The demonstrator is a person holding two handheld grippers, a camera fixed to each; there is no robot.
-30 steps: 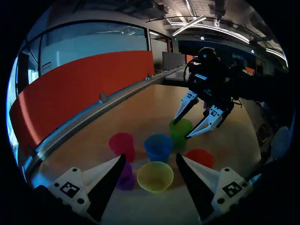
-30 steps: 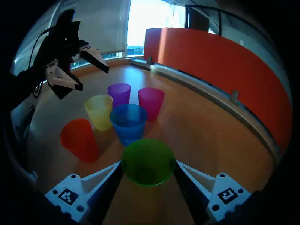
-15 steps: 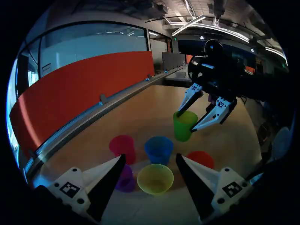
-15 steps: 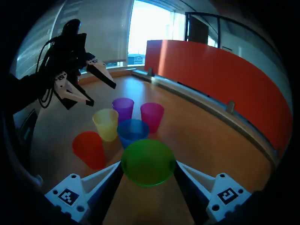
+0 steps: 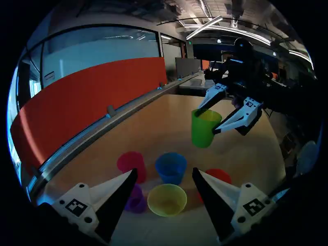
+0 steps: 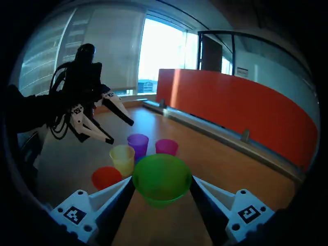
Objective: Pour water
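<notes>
Below right claw (image 6: 162, 178)'s cup (image 5: 203, 129), five cups (image 5: 167, 199) seem empty.

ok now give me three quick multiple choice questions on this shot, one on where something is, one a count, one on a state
1. Where is the green cup?
a) standing among the other cups
b) in the air between the fingers of the right gripper
c) stacked inside another cup

2. How many cups stand on the table?
a) three
b) four
c) five

3. What state is the left gripper in?
a) open, holding nothing
b) shut on a cup
c) shut on a spoon

Answers:
1 b, both fingers press its sides and its base hangs clear of the table.
2 c, the pink cup, blue cup, yellow cup, purple cup and red cup.
3 a, its fingers are spread apart with nothing between them.
</notes>
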